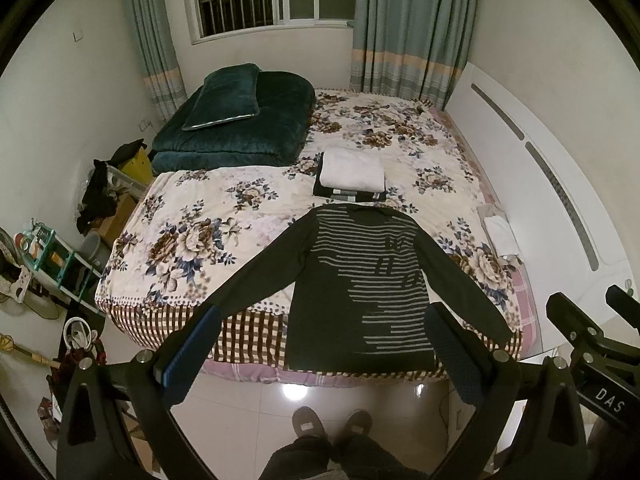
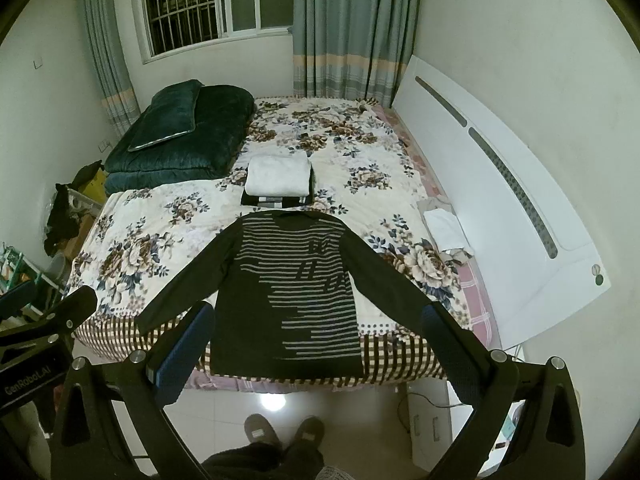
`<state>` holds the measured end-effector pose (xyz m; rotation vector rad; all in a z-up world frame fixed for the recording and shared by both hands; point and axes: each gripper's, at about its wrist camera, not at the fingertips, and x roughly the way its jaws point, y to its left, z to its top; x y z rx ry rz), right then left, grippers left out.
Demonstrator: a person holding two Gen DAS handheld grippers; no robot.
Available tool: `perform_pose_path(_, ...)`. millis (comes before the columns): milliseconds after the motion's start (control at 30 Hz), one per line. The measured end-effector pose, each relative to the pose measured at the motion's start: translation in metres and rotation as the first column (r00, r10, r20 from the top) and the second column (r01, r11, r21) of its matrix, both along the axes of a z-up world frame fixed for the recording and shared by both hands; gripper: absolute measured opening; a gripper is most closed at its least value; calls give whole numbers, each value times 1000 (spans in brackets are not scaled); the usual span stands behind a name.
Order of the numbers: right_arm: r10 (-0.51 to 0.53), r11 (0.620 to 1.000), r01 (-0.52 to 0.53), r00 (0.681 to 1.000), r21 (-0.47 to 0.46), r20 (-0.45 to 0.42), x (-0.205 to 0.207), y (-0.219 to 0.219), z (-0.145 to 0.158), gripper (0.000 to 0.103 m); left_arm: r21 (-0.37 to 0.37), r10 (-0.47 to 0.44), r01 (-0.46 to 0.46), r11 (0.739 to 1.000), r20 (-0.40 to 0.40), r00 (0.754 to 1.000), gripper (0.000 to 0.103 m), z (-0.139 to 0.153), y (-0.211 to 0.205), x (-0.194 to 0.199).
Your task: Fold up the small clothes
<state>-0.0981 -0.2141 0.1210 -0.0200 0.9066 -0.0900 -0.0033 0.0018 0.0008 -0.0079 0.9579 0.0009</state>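
A dark long-sleeved shirt with grey stripes [image 1: 360, 280] lies flat at the near edge of the bed, sleeves spread out to both sides; it also shows in the right wrist view [image 2: 296, 280]. My left gripper [image 1: 324, 320] is open and empty, held high above the shirt's hem. My right gripper [image 2: 320, 318] is open and empty, also high above the hem. A pile of folded clothes [image 1: 352, 174], white on top, lies just beyond the collar and shows in the right view too [image 2: 278, 180].
The bed has a floral sheet [image 1: 192, 216] and a white headboard [image 1: 532, 168] on the right. A folded dark green quilt and pillow [image 1: 240, 120] lie at the far left. White cloth [image 1: 500, 232] lies by the headboard. Clutter and shelves [image 1: 52, 256] stand on the left floor. My feet [image 1: 332, 420] are below.
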Motion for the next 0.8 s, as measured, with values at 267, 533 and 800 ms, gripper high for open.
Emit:
perform_pose_path(267,2,1000,-2,1000,-3,0,-2,0,-2,103,0,3,-3,1000,-1,1000,103,-3,2,7)
perform_pose_path(533,4,1000,-4,1000,-4,1,0,-2,0,103,-2,1,-1,1000,0,1000,103,-4,3,8)
perform_pose_path(800,4,1000,-4,1000,-3,-2,4,-6,3,103,-4,4,-4,1000,-2,1000,103,-5,3,5)
